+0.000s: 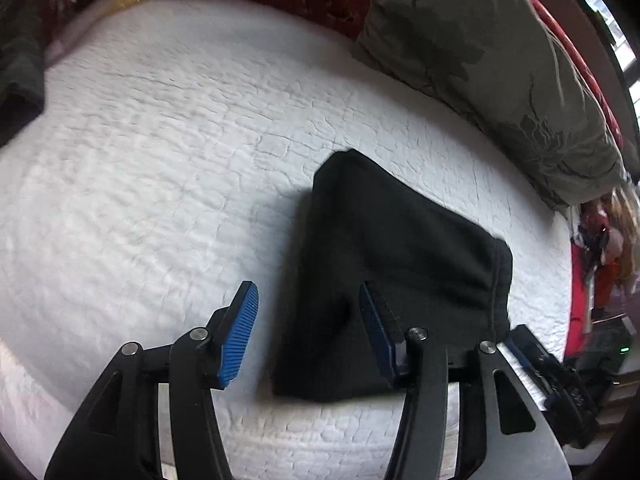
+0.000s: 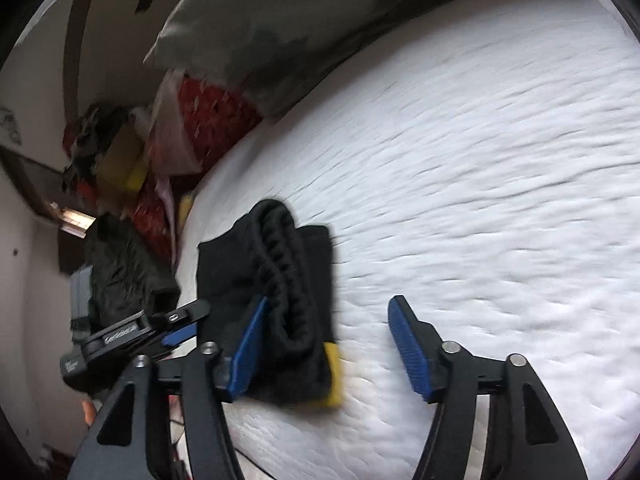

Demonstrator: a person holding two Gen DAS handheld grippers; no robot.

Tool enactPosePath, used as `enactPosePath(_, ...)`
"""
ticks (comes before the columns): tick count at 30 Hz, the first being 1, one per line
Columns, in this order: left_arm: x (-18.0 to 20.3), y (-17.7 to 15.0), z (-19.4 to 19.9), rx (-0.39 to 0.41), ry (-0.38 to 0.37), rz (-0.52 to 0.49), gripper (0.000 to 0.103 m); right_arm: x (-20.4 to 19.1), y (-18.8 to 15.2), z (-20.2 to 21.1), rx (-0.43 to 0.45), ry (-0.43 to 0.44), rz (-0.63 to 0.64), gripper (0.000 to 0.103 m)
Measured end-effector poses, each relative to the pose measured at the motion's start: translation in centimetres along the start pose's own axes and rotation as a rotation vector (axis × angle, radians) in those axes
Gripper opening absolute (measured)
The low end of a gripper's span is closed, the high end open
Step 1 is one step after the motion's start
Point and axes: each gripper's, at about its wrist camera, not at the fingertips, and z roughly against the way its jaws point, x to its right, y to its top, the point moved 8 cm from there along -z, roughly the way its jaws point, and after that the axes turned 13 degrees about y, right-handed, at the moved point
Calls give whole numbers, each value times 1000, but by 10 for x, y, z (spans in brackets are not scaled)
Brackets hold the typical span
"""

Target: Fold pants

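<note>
The black pants [image 1: 392, 272] lie folded into a compact bundle on the white quilted bed [image 1: 160, 152]. My left gripper [image 1: 308, 300] is open and empty, its blue pads just above the bundle's near left edge. In the right wrist view the pants [image 2: 280, 280] show their ribbed waistband on top and a yellow patch at the near corner. My right gripper [image 2: 328, 312] is open and empty over the bundle's right edge. The other gripper shows at the left in the right wrist view [image 2: 120, 340] and at the lower right in the left wrist view [image 1: 552, 376].
A grey flowered pillow [image 1: 500, 64] lies along the bed's far right side, over red bedding. The pillow [image 2: 260, 28] also shows in the right wrist view, with a clutter of red, yellow and dark things [image 2: 132, 168] beside the bed. Dark cloth [image 1: 20, 72] lies at the bed's left edge.
</note>
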Motion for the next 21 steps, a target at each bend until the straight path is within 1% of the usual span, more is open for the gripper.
enactPosePath(1,2,-10,6,20,24,-10,51,-2,-4,8,-1,-33,29,70)
enactPosePath(4,0,-39,20,69,98,-50,51,-24,-17,25,3,-162,150,80)
enactPosePath(6,-6,-56,28,95,132,-63,51,-35,-32,44,39,-275,241,97)
enactPosePath(7,-16,-66,32,103,132,-64,51,-43,-41,51,60,-328,293,100)
enactPosePath(8,-19,-75,34,111,132,-65,51,-48,-52,63,72,-351,334,103)
enactPosePath(10,-23,-81,35,121,140,-40,51,-60,-71,69,76,-391,418,103)
enactPosePath(13,-38,-96,41,142,146,37,51,-77,-90,81,101,-461,515,103)
enactPosePath(15,-44,-104,44,161,150,95,51,-87,-95,87,137,-496,541,103)
enactPosePath(17,-50,-113,50,174,129,146,51,-92,-101,98,175,-506,543,103)
enactPosePath(18,-47,-114,50,177,128,148,51,-94,-103,103,187,-510,541,103)
enactPosePath(21,-43,-123,53,190,181,116,51,-95,-112,115,191,-511,548,103)
